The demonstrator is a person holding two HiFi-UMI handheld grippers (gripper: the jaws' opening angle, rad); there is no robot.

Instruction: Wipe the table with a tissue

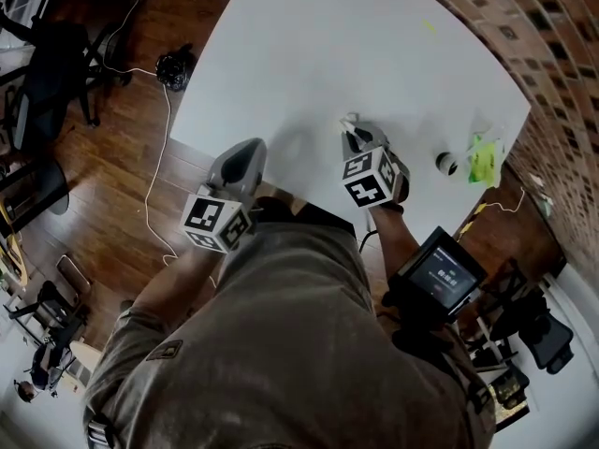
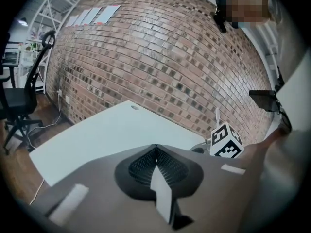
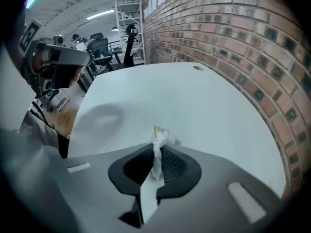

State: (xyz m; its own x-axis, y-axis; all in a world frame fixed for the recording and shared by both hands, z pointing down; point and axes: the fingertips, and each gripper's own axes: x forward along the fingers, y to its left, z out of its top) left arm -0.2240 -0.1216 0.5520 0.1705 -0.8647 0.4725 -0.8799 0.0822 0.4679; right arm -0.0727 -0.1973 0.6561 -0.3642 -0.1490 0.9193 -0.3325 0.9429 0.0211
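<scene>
R tool [image 1: 354, 137] clamped on crumpled tissue [image 3: 159, 139] over white desk [image 1: 356, 45]; L tool [image 1: 245, 155] jaws together, empty.

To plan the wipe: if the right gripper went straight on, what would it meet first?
Probably the white table top, touched first by the crumpled white tissue that the right gripper holds; height unclear.

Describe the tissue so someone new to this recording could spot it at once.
Start at the big white table beside the brick wall. Near its front edge, the right gripper is shut on the tissue: a small crumpled white wad poking out between the jaws, unlike the green item farther right.
</scene>
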